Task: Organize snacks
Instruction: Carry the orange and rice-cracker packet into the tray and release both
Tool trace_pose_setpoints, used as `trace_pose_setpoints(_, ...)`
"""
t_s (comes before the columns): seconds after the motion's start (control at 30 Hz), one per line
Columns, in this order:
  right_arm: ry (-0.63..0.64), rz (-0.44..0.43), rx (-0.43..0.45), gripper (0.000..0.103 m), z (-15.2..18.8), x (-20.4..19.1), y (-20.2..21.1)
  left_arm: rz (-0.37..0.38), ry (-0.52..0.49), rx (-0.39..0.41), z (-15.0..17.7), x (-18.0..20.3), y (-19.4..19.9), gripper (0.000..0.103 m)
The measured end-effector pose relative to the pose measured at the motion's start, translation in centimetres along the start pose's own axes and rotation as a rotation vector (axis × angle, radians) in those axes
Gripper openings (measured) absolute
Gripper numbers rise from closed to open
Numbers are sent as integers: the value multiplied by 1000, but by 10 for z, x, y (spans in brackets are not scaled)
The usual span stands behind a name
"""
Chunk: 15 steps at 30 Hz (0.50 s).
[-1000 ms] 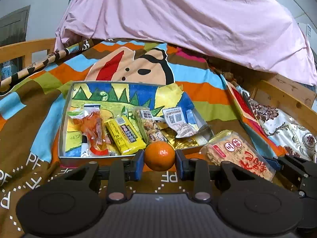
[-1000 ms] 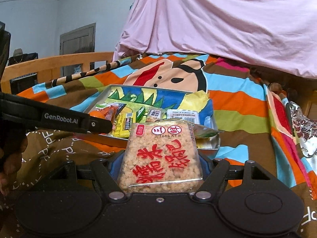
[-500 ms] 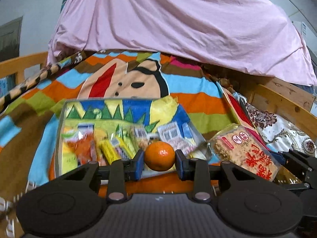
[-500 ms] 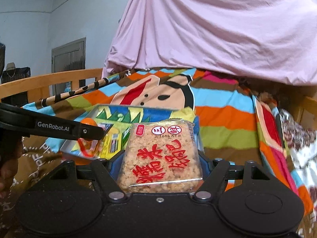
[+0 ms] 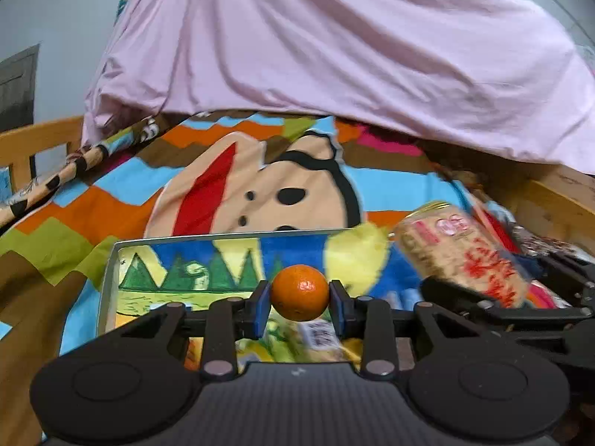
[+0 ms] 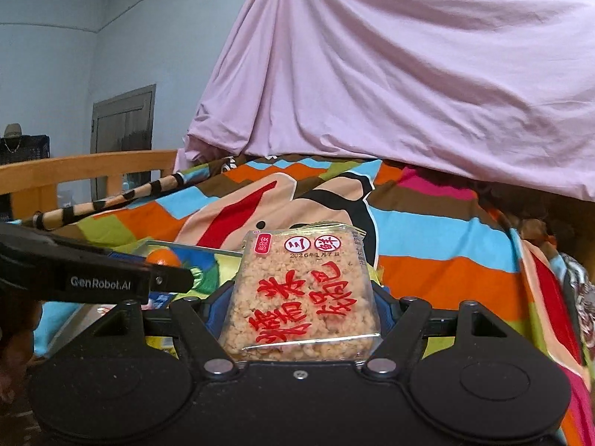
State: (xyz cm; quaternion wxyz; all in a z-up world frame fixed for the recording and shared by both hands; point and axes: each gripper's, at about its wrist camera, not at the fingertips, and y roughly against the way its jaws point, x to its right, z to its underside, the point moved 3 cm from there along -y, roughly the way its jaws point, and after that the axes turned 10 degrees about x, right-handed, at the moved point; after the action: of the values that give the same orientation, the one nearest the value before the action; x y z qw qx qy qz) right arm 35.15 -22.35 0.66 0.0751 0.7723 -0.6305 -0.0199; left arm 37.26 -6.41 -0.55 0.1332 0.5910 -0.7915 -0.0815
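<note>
My left gripper [image 5: 299, 299] is shut on a small orange [image 5: 299, 291] and holds it above the painted metal tray [image 5: 108, 271], over its near part. Several snack packets [image 5: 316, 338] lie in the tray, mostly hidden behind the fingers. My right gripper [image 6: 301, 297] is shut on a clear rice-cracker packet [image 6: 303, 293] with red characters, held beside the tray's right edge. That packet also shows in the left wrist view [image 5: 465, 252], and the orange in the right wrist view [image 6: 163, 258].
The tray rests on a striped cartoon blanket [image 5: 260, 186] on a bed. A pink sheet [image 5: 334, 44] hangs behind. Wooden bed rails stand at the left [image 6: 85, 167] and right [image 5: 550, 200].
Both grippers have risen and moved forward over the tray with their loads. The snack packets have dropped low in the left view, and the rice-cracker packet sits higher.
</note>
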Motion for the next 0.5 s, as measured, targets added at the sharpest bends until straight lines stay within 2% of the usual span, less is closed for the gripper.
trace_pose_setpoints(0.27, -47, 17, -106, 74, 25, 8, -49, -62, 107, -55, 24, -39, -46, 36)
trace_pose_setpoints(0.5, -116, 55, -177, 74, 49, 16, -65, -64, 95, -106, 39, -36, -61, 36)
